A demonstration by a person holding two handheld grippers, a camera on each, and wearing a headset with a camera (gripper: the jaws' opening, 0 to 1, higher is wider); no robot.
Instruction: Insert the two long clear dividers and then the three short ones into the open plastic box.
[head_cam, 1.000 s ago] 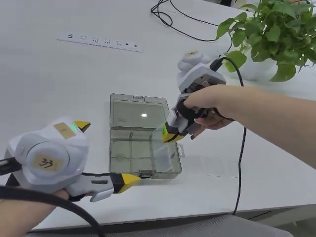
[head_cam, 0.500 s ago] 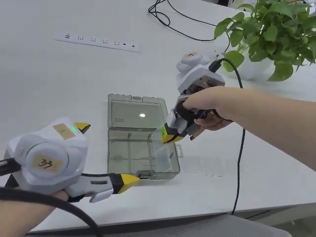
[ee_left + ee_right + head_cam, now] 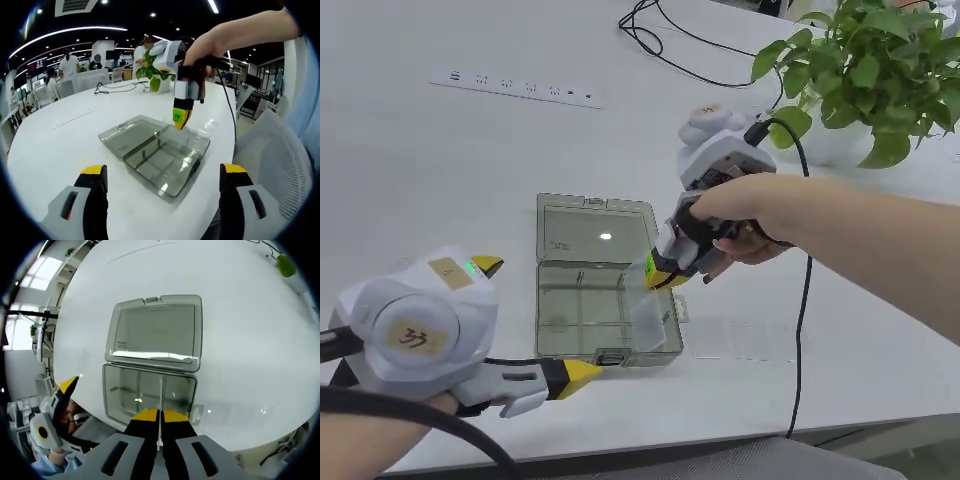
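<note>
The clear plastic box [image 3: 560, 340] lies open on the white table, its lid [image 3: 595, 232] flat behind it. Thin clear dividers [image 3: 582, 305] stand inside its left part. My right gripper [image 3: 663, 278] hangs over the box's right side, shut on a clear divider [image 3: 646, 302] whose lower edge reaches into the box. In the right gripper view that divider [image 3: 160, 387] shows edge-on between the yellow tips [image 3: 160, 415] above the box [image 3: 117, 405]. My left gripper [image 3: 530, 320] is held open at the box's near left corner, with nothing between its tips [image 3: 162, 175].
More clear dividers [image 3: 740, 338] lie flat on the table right of the box. A power strip [image 3: 515, 87] and black cables [image 3: 670, 40] lie at the back, and a potted plant [image 3: 870, 60] stands back right. The table's front edge [image 3: 720, 430] is close.
The head view has shifted a little. My right gripper still holds the divider at the box's right side; my left gripper sits slightly lower in the picture.
</note>
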